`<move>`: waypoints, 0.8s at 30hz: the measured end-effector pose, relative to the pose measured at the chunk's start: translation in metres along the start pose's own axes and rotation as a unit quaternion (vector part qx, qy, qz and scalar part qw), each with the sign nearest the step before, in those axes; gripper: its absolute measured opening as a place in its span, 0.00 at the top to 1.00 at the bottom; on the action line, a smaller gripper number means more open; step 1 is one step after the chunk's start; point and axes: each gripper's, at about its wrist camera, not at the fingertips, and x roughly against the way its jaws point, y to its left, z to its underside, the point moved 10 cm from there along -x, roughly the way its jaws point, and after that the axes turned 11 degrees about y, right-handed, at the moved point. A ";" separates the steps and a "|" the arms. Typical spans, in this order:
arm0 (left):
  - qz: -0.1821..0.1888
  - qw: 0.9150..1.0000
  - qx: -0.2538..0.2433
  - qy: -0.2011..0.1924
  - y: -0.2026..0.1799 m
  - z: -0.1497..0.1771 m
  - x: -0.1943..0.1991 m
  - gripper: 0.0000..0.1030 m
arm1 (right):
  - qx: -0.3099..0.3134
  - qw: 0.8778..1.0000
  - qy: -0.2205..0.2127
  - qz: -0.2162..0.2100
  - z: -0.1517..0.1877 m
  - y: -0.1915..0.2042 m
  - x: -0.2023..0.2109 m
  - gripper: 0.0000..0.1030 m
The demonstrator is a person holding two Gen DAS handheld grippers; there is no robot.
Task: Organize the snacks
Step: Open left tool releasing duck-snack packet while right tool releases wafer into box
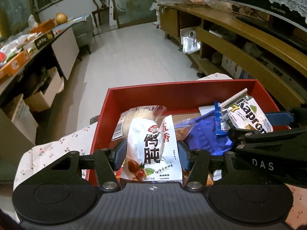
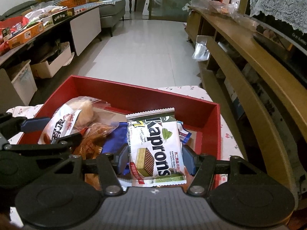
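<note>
Snacks held over a red box, one in each hand-held gripper.

Left hand-held gripper point(image 1: 151, 153) pinches a white pouch with Chinese lettering point(image 1: 153, 147) between its blue pads, the pouch standing upright above the near-left part of the red box point(image 1: 172, 94). Right hand-held gripper point(image 2: 155, 157) pinches a Kaprons wafer pack point(image 2: 157, 149) the same way, above the box's near-right part. In the left wrist view the wafer pack sits at 3 o'clock from the pouch; in the right wrist view the pouch lies at 9 o'clock from the wafer pack. Inside the box, between the two, lie a blue wrapper point(image 1: 207, 136) and an orange snack bag point(image 2: 92, 140), with a wrapped bun point(image 1: 138, 118) at 12 o'clock behind the pouch. The box rests on a surface covered by a cherry-print cloth point(image 1: 57, 149).
</note>
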 end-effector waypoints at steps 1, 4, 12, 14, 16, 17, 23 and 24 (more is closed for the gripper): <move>0.001 1.000 0.000 0.002 0.000 0.000 -0.001 0.39 | 0.000 1.000 0.002 -0.001 0.001 0.000 -0.002 0.34; 0.013 1.000 0.005 0.009 0.000 0.002 -0.004 0.39 | -0.004 1.000 0.007 -0.002 0.001 -0.002 -0.005 0.34; 0.024 1.000 0.016 0.006 0.003 -0.001 0.002 0.25 | -0.020 1.000 -0.003 0.000 -0.004 -0.007 0.000 0.33; 0.032 0.999 0.023 0.004 0.004 -0.003 0.007 0.20 | -0.024 1.000 -0.006 -0.003 -0.004 -0.008 0.004 0.31; 0.033 0.999 0.024 0.000 0.004 -0.003 0.012 0.20 | -0.028 1.000 -0.009 -0.007 -0.004 -0.008 0.008 0.31; 0.030 0.999 0.023 -0.002 0.003 -0.004 0.015 0.20 | -0.028 1.000 -0.011 -0.008 -0.003 -0.009 0.011 0.31; 0.023 0.999 0.027 -0.006 0.007 0.002 0.032 0.15 | -0.032 0.999 -0.021 -0.015 0.005 -0.008 0.032 0.29; 0.023 0.999 0.030 -0.006 0.008 0.005 0.035 0.14 | -0.031 0.999 -0.021 -0.015 0.007 -0.007 0.036 0.29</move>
